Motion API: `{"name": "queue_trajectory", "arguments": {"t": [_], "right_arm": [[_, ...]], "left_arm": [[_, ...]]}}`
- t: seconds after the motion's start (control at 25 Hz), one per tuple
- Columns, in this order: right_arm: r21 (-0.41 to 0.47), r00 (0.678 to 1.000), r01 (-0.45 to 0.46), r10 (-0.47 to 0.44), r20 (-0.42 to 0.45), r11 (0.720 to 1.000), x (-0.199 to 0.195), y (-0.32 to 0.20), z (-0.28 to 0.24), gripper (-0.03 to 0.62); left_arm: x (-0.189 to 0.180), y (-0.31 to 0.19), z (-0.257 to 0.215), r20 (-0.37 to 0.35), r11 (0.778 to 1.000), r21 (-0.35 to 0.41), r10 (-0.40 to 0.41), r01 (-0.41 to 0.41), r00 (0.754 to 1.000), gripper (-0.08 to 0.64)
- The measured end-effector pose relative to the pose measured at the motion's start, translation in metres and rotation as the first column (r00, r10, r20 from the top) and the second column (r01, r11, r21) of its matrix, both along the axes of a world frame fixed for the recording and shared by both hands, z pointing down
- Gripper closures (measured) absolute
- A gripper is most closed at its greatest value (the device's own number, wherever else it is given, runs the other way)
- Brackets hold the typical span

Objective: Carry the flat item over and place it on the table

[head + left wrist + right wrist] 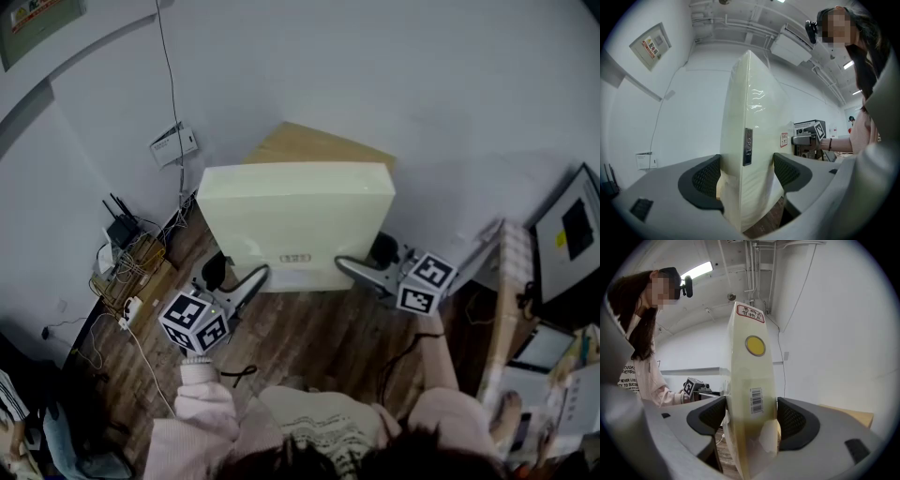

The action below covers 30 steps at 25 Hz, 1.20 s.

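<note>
A flat cream box point(295, 220) wrapped in clear film hangs upright above the wooden floor, held at its lower edge from both sides. My left gripper point(257, 276) is shut on its lower left corner, and my right gripper point(346, 266) is shut on its lower right corner. In the left gripper view the box point(750, 140) stands edge-on between the two pads of the left gripper point(746, 176), with a small dark label facing me. The right gripper view shows the box's narrow side point(752, 380) with a yellow dot and a barcode, pinched in the right gripper point(752, 420). A light wooden table point(314, 145) peeks out behind the box against the wall.
A router point(120, 228) and a tangle of cables point(127, 272) lie on the floor by the left wall. A white desk edge point(506, 309) and a monitor point(569, 234) stand at the right. The wall is close behind the box.
</note>
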State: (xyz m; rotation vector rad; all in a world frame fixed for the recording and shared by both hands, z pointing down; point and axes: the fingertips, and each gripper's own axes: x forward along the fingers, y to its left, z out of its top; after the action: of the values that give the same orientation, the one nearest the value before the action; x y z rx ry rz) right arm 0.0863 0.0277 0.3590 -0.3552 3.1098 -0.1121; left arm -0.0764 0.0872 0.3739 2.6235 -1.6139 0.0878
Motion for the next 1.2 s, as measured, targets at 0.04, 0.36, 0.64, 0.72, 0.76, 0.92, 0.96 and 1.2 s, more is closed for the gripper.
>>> {"name": "queue_trajectory", "arguments": {"t": [0.04,0.36,0.64,0.72,0.76,0.92,0.96,1.2], "right_arm": [[0.001,1.000,0.002,-0.002,0.001,1.000,0.001,-0.001,0.000,0.253],[-0.010,1.000,0.021,-0.021,0.001,1.000,-0.004,-0.015,0.000,0.253],[-0.019,1.000,0.029,-0.029,-0.001,0.999,-0.022,-0.034,0.003,0.253],[-0.019,1.000,0.029,-0.029,-0.001,0.999,-0.027,-0.041,0.003,0.253],[-0.020,1.000,0.028,-0.028,-0.001,0.999,-0.029,-0.044,0.003,0.253],[-0.020,1.000,0.021,-0.021,-0.005,1.000,-0.036,-0.058,0.003,0.253],[-0.020,1.000,0.017,-0.017,-0.006,1.000,-0.038,-0.061,0.003,0.253],[-0.024,1.000,-0.010,0.010,-0.013,1.000,-0.051,-0.079,0.001,0.253]], "left_arm": [[0.001,0.000,0.000,-0.001,1.000,0.000,-0.003,0.003,1.000,0.206],[-0.003,-0.010,0.001,-0.010,1.000,-0.010,-0.025,0.025,1.000,0.206],[-0.020,-0.028,0.003,-0.010,0.999,-0.018,-0.031,0.031,0.999,0.206],[-0.025,-0.035,0.004,-0.009,0.999,-0.023,-0.030,0.030,1.000,0.206],[-0.027,-0.039,0.005,-0.009,0.999,-0.024,-0.029,0.029,1.000,0.206],[-0.034,-0.055,0.005,-0.007,0.999,-0.028,-0.017,0.017,1.000,0.206],[-0.037,-0.059,0.004,-0.007,1.000,-0.028,-0.013,0.012,1.000,0.206],[-0.051,-0.081,0.004,-0.014,0.999,-0.029,0.013,-0.014,1.000,0.206]]}}
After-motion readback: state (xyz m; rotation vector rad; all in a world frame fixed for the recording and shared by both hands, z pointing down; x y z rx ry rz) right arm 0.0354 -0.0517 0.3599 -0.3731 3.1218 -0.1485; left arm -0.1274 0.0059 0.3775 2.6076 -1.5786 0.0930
